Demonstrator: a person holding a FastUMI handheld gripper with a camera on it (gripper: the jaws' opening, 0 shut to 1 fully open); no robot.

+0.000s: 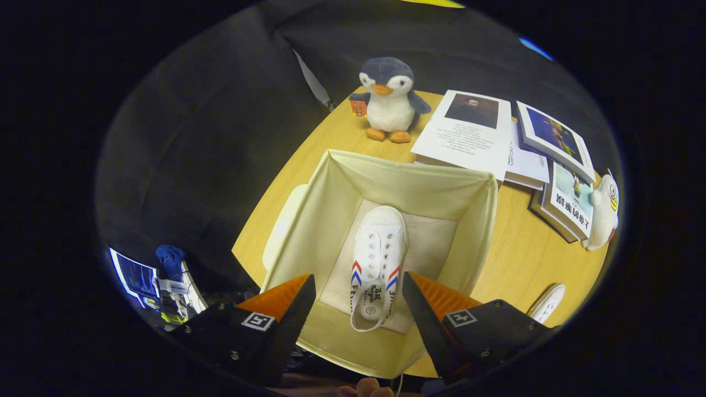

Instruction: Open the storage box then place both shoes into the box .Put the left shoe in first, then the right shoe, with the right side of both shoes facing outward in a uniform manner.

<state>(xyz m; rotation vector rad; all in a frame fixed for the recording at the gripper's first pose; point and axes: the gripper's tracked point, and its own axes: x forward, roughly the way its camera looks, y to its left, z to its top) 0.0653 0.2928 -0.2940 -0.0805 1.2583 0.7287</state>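
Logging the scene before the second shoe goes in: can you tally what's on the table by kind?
Shoes: 2, one in the storage box at, one on the table at
Storage boxes: 1
Plush toys: 2
Books: 4
Total: 9
Gripper open above the box.

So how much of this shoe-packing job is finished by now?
About half, it seems. Done: the storage box stands open, its lid apparently beside it, and one white shoe lies on its floor. In hand: nothing; the claw hovers open above the box, fingers either side of the shoe without touching it. Left: the second shoe, on the table beside the box, must go in.
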